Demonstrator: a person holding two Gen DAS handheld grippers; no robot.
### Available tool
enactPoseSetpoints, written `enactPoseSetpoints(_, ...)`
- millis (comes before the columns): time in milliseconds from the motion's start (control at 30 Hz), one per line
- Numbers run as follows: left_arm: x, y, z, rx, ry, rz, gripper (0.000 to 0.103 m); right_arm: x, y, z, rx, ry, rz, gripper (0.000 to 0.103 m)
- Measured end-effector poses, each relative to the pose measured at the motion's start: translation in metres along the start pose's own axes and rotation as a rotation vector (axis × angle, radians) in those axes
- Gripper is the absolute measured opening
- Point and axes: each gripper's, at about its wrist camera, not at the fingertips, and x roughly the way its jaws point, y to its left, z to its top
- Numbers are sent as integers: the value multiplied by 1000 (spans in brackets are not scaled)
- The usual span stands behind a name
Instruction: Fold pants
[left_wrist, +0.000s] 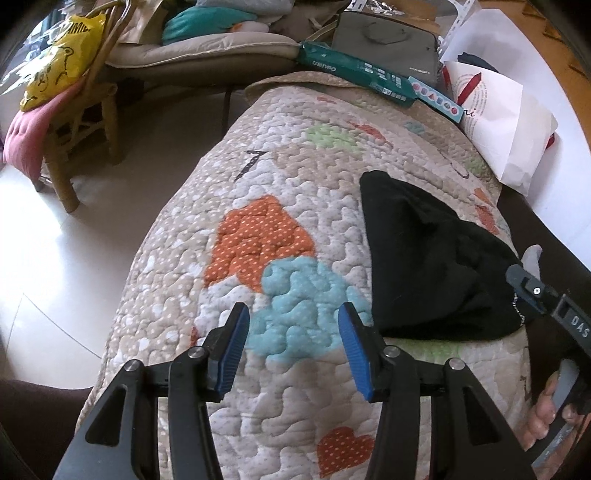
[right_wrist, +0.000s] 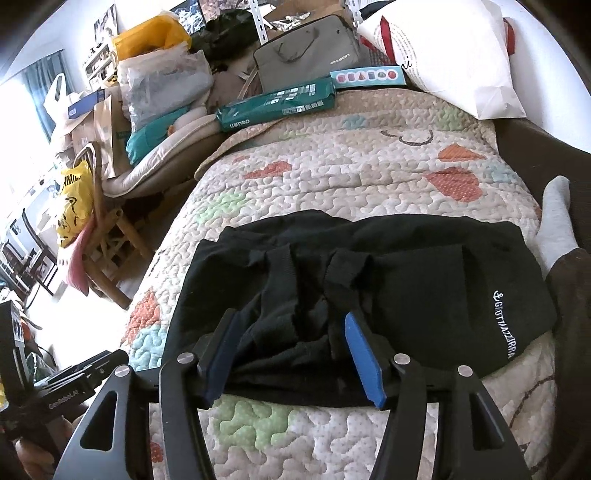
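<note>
The quilt (right_wrist: 369, 177) covers the whole bed, and the black pants (right_wrist: 424, 280) sit bunched at 6 o'clock in the right view, 3 o'clock in the left one. They look soft, floppy and light, so I'd grab a thick hem or waistband edge. Right gripper (right_wrist: 291, 354) and left gripper (left_wrist: 293, 350) are both spread wide, holding nothing.

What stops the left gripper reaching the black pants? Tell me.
Probably nothing. The left gripper is open over bare quilt, and the pants lie just to its right with nothing between. The right gripper, also open, sits at the pants' near edge, so the two could crowd there.
</note>
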Motion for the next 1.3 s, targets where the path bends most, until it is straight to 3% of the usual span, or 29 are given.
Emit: enactPoseSetpoints(1300,2,8,-4,-25,22,-4,50,13,7,-15,-39,45,-18,66)
